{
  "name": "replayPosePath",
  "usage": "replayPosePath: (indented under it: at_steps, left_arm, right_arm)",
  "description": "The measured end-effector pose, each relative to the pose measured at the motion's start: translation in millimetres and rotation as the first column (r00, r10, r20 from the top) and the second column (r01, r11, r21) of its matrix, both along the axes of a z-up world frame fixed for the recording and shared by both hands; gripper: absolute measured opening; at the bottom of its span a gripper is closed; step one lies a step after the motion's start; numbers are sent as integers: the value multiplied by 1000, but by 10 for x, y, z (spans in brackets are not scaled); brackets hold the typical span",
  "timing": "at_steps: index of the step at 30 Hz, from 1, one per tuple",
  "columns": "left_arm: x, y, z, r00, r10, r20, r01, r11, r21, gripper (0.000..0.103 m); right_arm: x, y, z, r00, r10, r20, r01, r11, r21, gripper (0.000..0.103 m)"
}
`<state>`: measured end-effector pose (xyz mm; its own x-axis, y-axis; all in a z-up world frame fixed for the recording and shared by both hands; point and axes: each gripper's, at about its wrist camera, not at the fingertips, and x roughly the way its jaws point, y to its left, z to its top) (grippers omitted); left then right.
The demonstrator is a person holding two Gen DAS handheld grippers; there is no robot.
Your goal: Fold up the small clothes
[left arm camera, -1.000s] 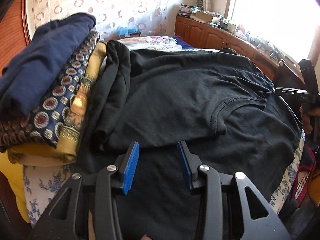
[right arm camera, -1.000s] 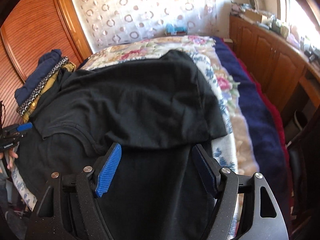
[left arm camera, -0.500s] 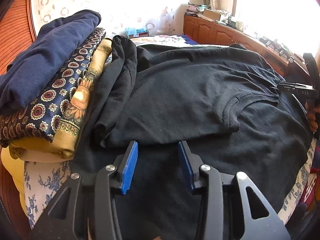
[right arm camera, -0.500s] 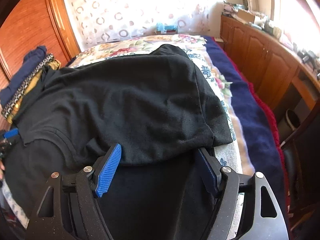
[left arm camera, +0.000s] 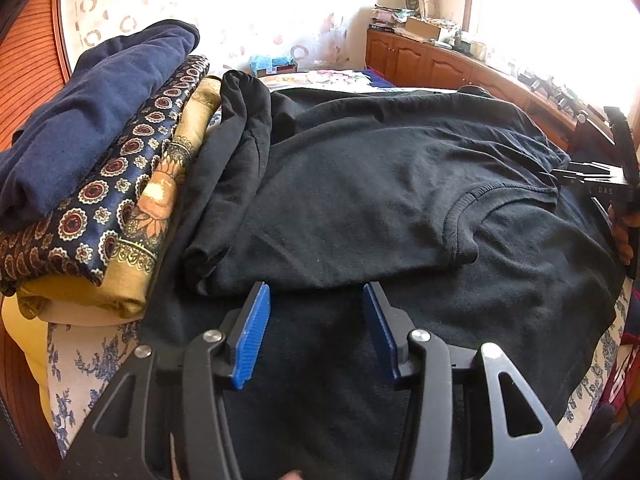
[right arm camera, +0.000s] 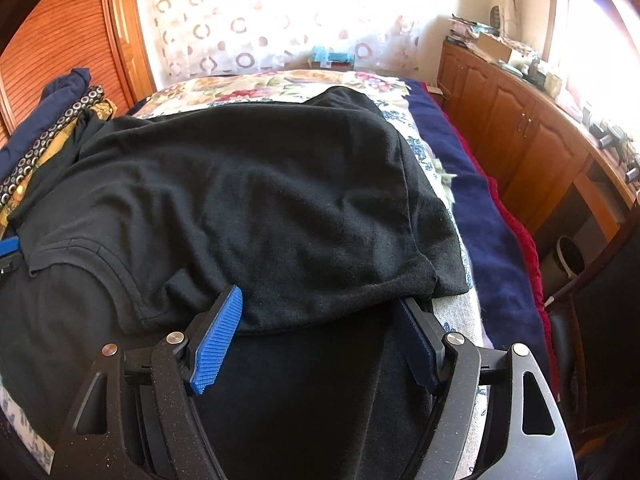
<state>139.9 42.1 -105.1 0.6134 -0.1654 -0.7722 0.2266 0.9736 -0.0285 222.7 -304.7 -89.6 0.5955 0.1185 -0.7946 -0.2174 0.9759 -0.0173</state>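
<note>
Compared with one second earlier, both wrist views sit closer to the folded edge of the black T-shirt [left arm camera: 360, 200], and the right gripper's far finger now lies partly under that edge. The left gripper [left arm camera: 316, 304] has its jaws spread wide and grips nothing; its blue pads [left arm camera: 252, 336] hover over the lower layer of the shirt, just short of the folded-over upper layer directly ahead. The ribbed neckline [left arm camera: 460, 224] lies ahead and to the right of this gripper. To its left, a stack of folded clothes [left arm camera: 100, 168] rests on the bed: a navy garment on top, a patterned navy cloth beneath, a mustard-yellow piece below. A rolled black sleeve leans against the stack. The right gripper [right arm camera: 320, 320] is likewise wide, with no cloth pinched between the fingers; its left blue pad [right arm camera: 216, 344] touches the folded hem, and whether the right finger touches cloth cannot be told. The black T-shirt [right arm camera: 240, 200] fills the area directly ahead, spread over a floral bedspread [right arm camera: 280, 80]. Farther right lie a navy blanket [right arm camera: 472, 208] and wooden cabinets [right arm camera: 520, 128].
</note>
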Motion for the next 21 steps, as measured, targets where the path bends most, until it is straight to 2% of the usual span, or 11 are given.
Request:
replayPosePath:
  at_steps: [15, 21]
  left_arm:
    - [-34, 17, 3, 1000, 16, -5, -16, 1000, -2, 50]
    - [-130, 217, 57, 996, 84, -15, -85, 988, -131, 50]
  right_arm:
    - [-1, 15, 5, 1000, -7, 1, 7, 1000, -3, 77]
    - [3, 23, 5, 1000, -11, 2, 11, 1000, -6, 77]
